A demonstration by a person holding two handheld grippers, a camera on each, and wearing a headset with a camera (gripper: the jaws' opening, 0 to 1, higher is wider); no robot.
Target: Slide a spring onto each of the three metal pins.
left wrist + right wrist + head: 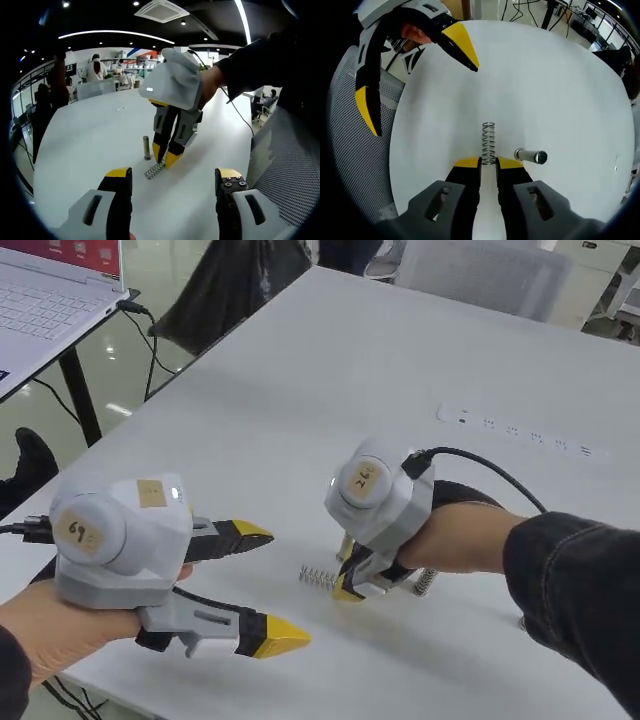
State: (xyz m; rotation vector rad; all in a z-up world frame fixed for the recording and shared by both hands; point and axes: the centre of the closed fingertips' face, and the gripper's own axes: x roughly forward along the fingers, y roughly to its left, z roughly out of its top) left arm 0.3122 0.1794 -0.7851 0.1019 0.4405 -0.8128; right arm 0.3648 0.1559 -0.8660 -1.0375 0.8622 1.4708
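A coil spring (488, 140) lies on the white table (300, 400), and my right gripper (489, 162) is shut on its near end, pointing down at the tabletop. A short metal pin (531, 156) stands upright just beside the right jaw. From the left gripper view, the same spring (154, 170) sticks out from the right gripper (167, 156), with the pin (146, 148) behind it. In the head view the spring (318, 577) lies left of the right gripper (350, 590). My left gripper (270, 585) hovers open and empty to the left, jaws wide apart. A second spring (425, 582) lies by the right hand.
A white power strip (520, 430) lies further back on the table. A laptop (50, 290) sits on a separate desk at top left. A grey chair (480, 275) and a black bag (240, 280) stand beyond the far edge. The table's near edge runs just under the left gripper.
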